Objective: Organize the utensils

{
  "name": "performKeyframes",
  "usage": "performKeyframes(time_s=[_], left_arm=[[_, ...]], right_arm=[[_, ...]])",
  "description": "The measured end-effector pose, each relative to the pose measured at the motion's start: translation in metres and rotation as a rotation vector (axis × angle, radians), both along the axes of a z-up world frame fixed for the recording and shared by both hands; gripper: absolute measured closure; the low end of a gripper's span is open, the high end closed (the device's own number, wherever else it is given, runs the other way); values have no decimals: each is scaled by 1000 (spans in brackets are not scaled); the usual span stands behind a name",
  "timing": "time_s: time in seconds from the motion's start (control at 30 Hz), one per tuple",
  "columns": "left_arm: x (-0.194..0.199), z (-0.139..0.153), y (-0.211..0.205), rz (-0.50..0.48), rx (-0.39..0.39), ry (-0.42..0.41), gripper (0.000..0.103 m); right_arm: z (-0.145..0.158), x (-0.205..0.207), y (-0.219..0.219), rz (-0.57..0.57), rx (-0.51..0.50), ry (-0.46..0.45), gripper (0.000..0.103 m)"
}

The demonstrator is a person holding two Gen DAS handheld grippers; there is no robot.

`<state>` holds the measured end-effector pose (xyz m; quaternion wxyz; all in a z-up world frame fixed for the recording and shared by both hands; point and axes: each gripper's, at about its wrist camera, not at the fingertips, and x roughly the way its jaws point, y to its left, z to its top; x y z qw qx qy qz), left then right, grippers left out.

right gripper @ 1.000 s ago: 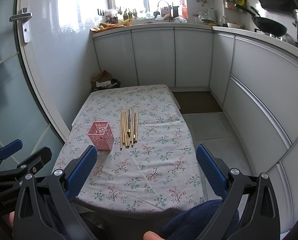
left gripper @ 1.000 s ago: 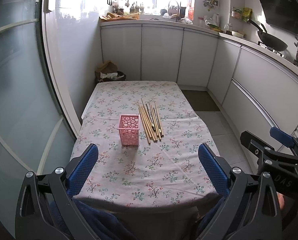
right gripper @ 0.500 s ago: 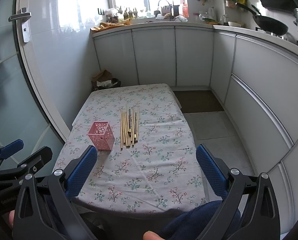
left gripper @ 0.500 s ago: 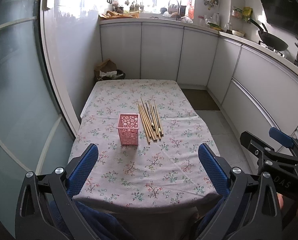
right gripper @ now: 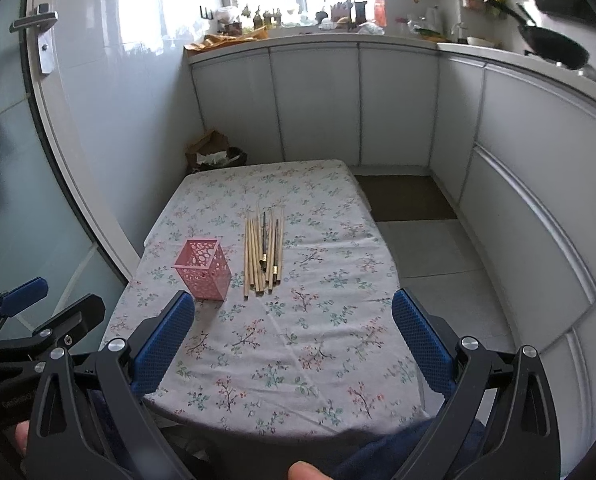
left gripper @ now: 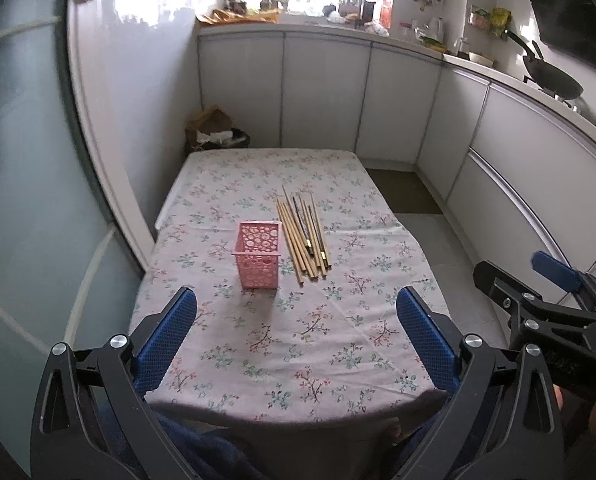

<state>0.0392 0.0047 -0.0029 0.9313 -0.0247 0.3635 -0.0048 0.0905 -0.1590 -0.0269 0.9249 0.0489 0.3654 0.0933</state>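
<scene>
Nothing sorted yet: the chopsticks lie bundled at frame centre on the worktop, just right of the empty-looking pink holder. Left tool and right tool both gape, holding nothing

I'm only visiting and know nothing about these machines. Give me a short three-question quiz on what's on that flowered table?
1. True or false: the pink holder already has chopsticks in it.
2. The chopsticks lie on which side of the holder, seen from the claws: A left, B right, C behind?
3. Fill in: both the left claw and right claw are ____, gripping nothing.

Key: 1 false, it looks empty; 2 B; 3 open.
</scene>
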Motion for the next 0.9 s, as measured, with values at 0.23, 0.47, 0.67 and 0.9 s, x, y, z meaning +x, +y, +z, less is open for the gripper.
performKeyframes(time_s=[0.23, 0.47, 0.67, 0.9], left_arm=[[102, -24, 41, 15, -106, 108, 7], [217, -52, 57, 15, -272, 227, 19], [301, -88, 27, 51, -303, 333, 52], [385, -161, 0, 76, -250, 486, 73]], right_arm=[[-56, 113, -25, -53, 140, 183, 7], [-96, 235, -19, -10, 250, 369, 34], [-157, 321, -14, -18, 295, 477, 56], [-195, 338, -36, -78, 337, 575, 64]])
